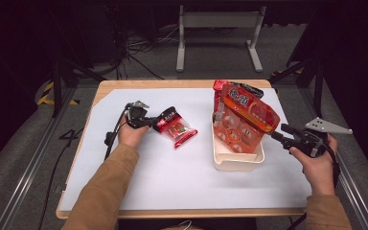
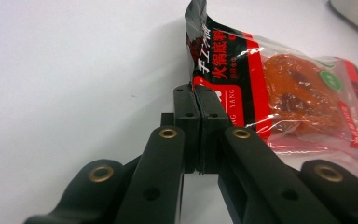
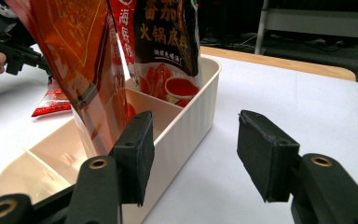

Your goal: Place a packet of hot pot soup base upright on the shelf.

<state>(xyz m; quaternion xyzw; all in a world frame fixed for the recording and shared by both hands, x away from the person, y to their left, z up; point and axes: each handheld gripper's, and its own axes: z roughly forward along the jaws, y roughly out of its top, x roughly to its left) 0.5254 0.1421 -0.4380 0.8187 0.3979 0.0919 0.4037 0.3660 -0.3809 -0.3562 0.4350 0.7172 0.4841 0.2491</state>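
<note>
We saw the left gripper with its jaws pressed together on the black top edge of a small red sachet, which lay slanting on the white sheet of the desk, left of centre in the high view. The left hand held that gripper low over the sheet.

The right gripper had its jaws spread wide with nothing between them. Its one jaw stood just beside the outer wall of a cream bin, though we could not tell whether it touched. In the high view this gripper sat at the bin's right side, held by the right hand.

A large orange pouch leaned upright in the divided bin, and a red-and-black packet stood behind it. A grey stand rested on the floor beyond the desk.
</note>
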